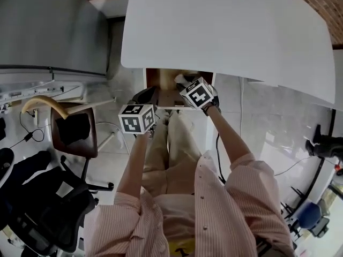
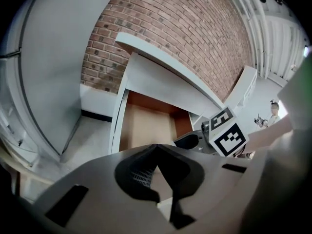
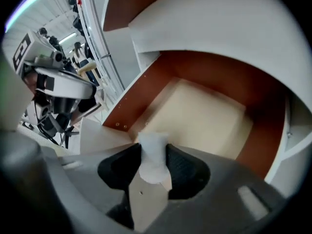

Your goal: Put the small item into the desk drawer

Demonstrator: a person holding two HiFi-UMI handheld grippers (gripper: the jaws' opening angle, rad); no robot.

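The desk drawer (image 1: pixel 166 90) stands pulled out under the white desk (image 1: pixel 230 31), its pale bottom bare (image 3: pixel 204 116). My right gripper (image 3: pixel 152 150) is shut on a small white item (image 3: pixel 152 160) and hovers over the drawer's front edge. In the head view the right gripper (image 1: pixel 185 82) reaches into the drawer opening, with the white item (image 1: pixel 181 78) at its tip. My left gripper (image 2: pixel 156 147) has its jaws closed together with nothing between them. It hangs in front of the drawer's left side (image 1: pixel 144 96). The drawer (image 2: pixel 146 126) lies just beyond it.
A brown-seated chair (image 1: pixel 75 130) and a black office chair (image 1: pixel 43 208) stand left of the person. A grey partition (image 1: pixel 48 25) rises at the far left. A brick wall (image 2: pixel 185 38) backs the desk. Cables run over the floor (image 1: pixel 257 127).
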